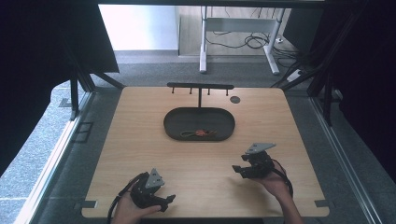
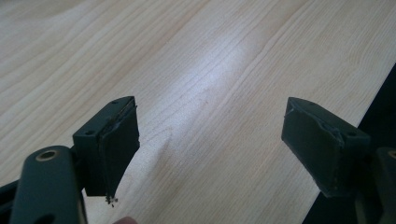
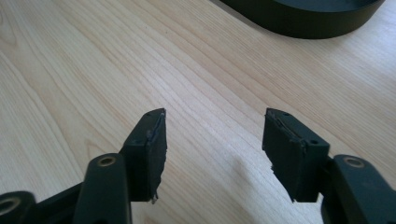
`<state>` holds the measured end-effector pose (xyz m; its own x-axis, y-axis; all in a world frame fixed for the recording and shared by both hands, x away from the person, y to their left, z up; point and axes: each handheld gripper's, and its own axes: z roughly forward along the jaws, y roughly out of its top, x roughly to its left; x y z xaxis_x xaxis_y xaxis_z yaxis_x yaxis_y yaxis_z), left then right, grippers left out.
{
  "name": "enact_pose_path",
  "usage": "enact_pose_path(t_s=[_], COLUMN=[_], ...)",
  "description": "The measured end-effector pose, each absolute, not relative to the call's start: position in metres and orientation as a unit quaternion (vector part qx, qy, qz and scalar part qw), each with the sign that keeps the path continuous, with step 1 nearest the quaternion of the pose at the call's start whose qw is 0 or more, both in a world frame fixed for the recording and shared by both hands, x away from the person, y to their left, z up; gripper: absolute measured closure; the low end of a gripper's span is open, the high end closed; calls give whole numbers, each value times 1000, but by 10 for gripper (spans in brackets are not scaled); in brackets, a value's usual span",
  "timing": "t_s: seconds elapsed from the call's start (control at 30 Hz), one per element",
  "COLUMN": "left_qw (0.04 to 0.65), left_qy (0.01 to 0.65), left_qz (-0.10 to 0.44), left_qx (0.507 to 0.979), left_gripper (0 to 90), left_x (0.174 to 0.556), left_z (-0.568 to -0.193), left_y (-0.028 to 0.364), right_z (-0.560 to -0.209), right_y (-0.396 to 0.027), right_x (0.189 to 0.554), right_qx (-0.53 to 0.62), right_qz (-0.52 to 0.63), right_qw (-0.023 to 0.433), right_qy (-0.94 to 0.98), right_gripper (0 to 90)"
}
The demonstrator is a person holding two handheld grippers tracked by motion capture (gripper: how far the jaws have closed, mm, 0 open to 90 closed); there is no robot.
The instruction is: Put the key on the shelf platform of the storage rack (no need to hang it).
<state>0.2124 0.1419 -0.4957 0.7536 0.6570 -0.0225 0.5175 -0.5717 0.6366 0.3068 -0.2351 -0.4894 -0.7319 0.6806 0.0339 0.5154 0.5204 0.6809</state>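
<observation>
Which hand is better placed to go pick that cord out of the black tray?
Right, probably. The right claw sits closer to the tray with its jaws open and empty, tray rim just ahead. The left claw lies farther back at the table's near edge.

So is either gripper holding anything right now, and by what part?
No. The left gripper and right gripper are both open over bare table. The small keychain-like item lies untouched in the dark tray.

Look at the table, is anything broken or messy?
A little. The pads on the right tool and left tool look frayed and ragged at their edges. The cord lies loose in the black tray, not on the stand.
</observation>
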Motion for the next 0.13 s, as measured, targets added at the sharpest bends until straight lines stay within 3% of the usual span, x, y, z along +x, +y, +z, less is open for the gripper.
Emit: enact_pose_path(t_s=[0.13], left_qw=[326], left_qy=[337], left_qz=[113], left_qx=[876], left_gripper=[196], left_x=[212], left_z=[-491], left_y=[143], right_z=[-487], right_y=[-241], right_x=[307], right_qx=[357], right_qz=[358], right_qw=[132], right_qy=[853], right_gripper=[393])
